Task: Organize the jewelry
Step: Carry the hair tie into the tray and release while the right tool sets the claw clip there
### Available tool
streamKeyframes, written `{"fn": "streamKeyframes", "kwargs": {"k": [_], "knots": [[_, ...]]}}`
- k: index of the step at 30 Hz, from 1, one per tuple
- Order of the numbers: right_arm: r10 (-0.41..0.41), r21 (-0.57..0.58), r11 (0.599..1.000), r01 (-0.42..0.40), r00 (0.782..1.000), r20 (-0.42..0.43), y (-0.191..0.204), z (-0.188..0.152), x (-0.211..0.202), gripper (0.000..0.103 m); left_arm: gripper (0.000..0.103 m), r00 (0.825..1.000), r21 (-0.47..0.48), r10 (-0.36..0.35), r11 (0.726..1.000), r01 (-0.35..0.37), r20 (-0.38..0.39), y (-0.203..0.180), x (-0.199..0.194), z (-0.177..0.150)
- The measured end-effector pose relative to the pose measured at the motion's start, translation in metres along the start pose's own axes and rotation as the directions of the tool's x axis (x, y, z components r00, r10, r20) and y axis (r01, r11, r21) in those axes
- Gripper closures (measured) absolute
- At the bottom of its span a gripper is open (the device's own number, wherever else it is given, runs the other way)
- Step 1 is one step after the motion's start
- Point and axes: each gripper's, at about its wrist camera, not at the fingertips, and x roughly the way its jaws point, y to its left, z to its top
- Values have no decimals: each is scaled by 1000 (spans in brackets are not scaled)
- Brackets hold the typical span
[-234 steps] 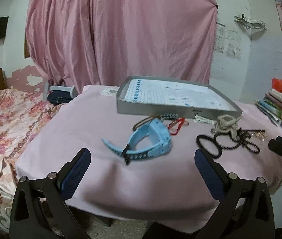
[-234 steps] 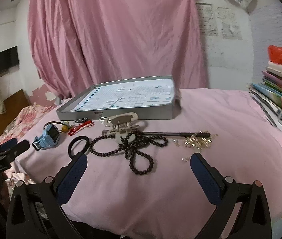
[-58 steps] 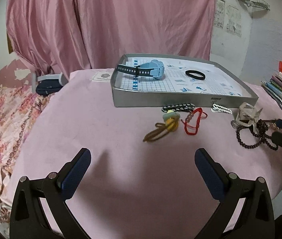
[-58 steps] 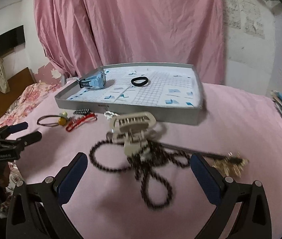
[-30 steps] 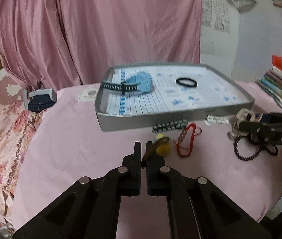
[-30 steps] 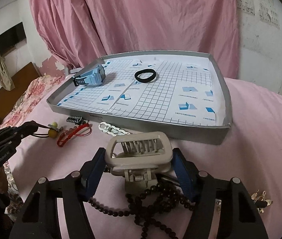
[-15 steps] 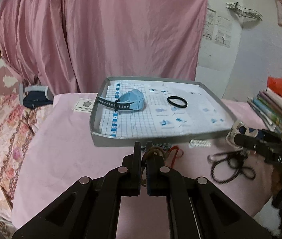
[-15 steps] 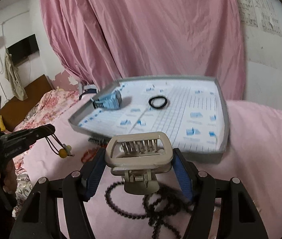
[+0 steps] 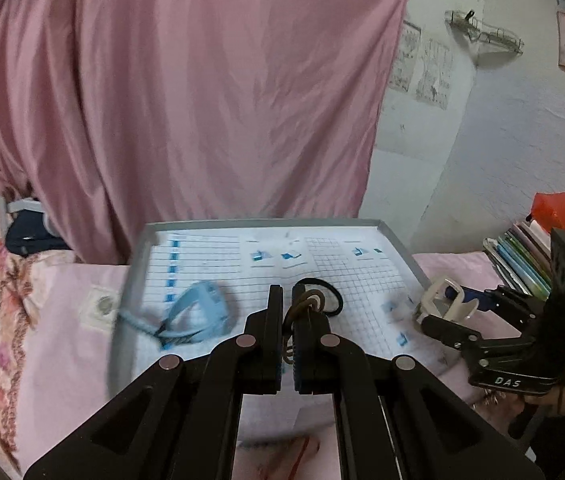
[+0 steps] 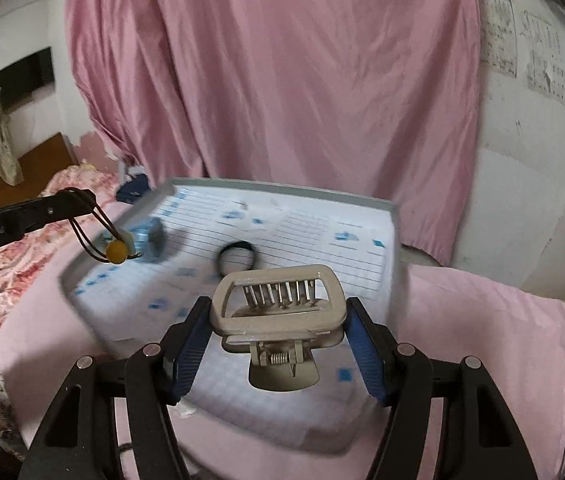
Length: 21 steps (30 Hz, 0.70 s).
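- The left gripper (image 9: 287, 322), at the lower centre of the left wrist view, has its jaws pressed nearly together on a brown hair tie (image 9: 307, 303), whose loops poke out above the tips.
- In the right wrist view the same gripper (image 10: 82, 204) reaches in from the left edge; the hair tie (image 10: 100, 236) hangs below it in the air, with a yellow bead (image 10: 116, 253) at the bottom, over the left part of the tray (image 10: 396, 240).
- The right gripper (image 10: 278, 344), at the lower centre of its own view, clamps a beige hair claw (image 10: 278, 316) by its sides between blue pads (image 10: 366, 350); the claw is held above the near part of the tray, teeth facing up.
- In the left wrist view that gripper (image 9: 442, 312) and the claw (image 9: 444, 302) sit at the right, just off the right rim of the tray (image 9: 402, 246).
- The grey tray, lined with gridded paper, lies on a pink cloth (image 10: 482, 320) in the middle of both views.
- A light blue watch (image 9: 198, 316) lies in the left part of the tray, blurred.
- A black ring-shaped band (image 10: 237, 259) lies near the tray's middle.
- A pink curtain (image 9: 186, 92) fills the background, and books (image 9: 522, 256) are stacked at the right edge.
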Motion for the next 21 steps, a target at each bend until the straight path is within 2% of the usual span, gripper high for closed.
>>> {"fn": "streamKeyframes", "kwargs": {"k": [5,8,18,21], "knots": [[-21,28,999,23,998,-66,-22,-6,24,39,101,996,-6,-15,1000,15,-85,0,51,0],[-14,32,999,16,996,-84,-26,-10,31,39,101,993,-5,-9,1000,9,-120,2,67,-6],[-25,-22,999,24,996,-82,-19,-12,33,38,101,985,-26,23,999,-28,-171,14,76,-13],[-24,-27,999,22,996,-83,-18,-12,33,32,100,984,-26,23,999,-28,-175,13,73,-14]]}}
